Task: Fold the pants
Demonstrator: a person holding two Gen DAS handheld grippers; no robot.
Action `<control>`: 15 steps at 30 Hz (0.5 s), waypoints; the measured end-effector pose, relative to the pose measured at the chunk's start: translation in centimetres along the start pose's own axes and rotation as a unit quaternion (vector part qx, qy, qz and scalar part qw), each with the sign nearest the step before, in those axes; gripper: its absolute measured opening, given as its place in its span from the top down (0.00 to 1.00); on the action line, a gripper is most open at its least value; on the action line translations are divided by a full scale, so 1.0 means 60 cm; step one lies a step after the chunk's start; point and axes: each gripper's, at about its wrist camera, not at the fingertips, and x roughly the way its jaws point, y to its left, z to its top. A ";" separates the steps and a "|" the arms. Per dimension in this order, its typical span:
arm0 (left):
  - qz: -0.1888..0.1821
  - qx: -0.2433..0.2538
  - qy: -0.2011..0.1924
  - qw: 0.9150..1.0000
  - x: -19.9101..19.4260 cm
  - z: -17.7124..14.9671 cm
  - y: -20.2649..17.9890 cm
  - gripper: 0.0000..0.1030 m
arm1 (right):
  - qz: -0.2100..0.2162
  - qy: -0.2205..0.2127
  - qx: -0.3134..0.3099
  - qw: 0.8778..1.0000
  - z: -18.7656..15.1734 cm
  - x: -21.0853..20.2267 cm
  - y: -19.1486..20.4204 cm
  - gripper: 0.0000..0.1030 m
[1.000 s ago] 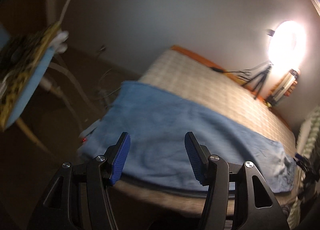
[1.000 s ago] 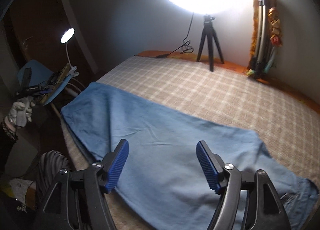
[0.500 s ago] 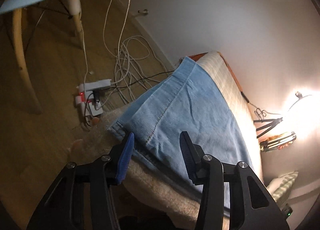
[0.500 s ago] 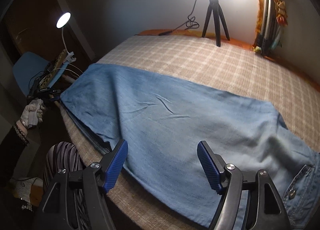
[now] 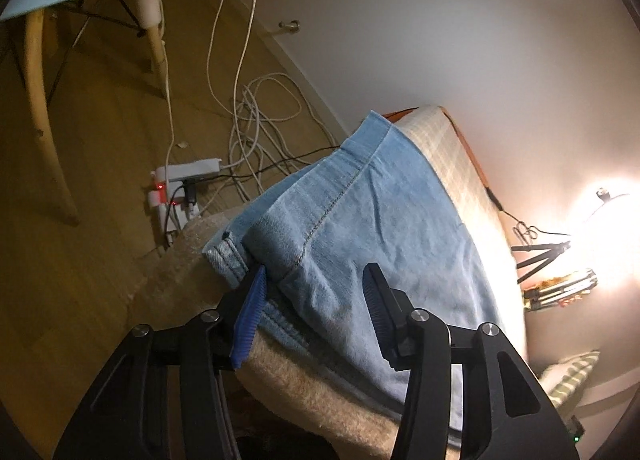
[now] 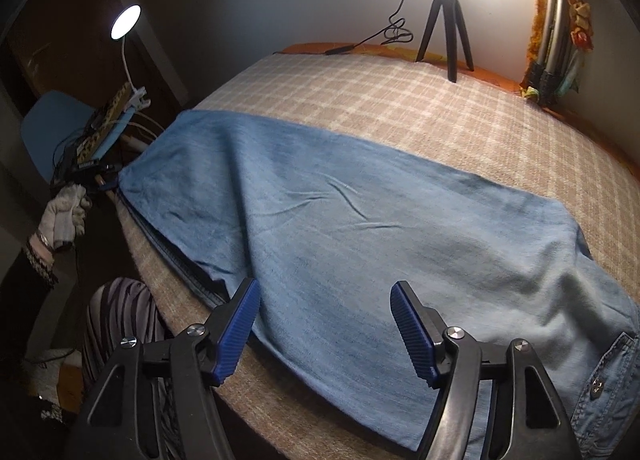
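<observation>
Left gripper (image 5: 316,292) has dropped from a wide view of the bed to the hem end of the pants (image 5: 360,227); its jaws, narrower than a second ago and now steady, stand spread astride the hem corner, pads apparently not yet pressing. Right gripper (image 6: 324,320) has eased down and forward, its jaws just closing a little yet spread, nothing pinched, pants (image 6: 340,219) lying flat on the checked blanket (image 6: 400,99) just beyond them. Likely both are lining up grips for the first fold
</observation>
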 end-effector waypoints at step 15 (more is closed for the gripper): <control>0.012 0.038 -0.067 0.997 -0.040 -0.001 -0.033 0.89 | -0.006 0.037 -0.057 0.998 -0.030 0.042 0.037 0.34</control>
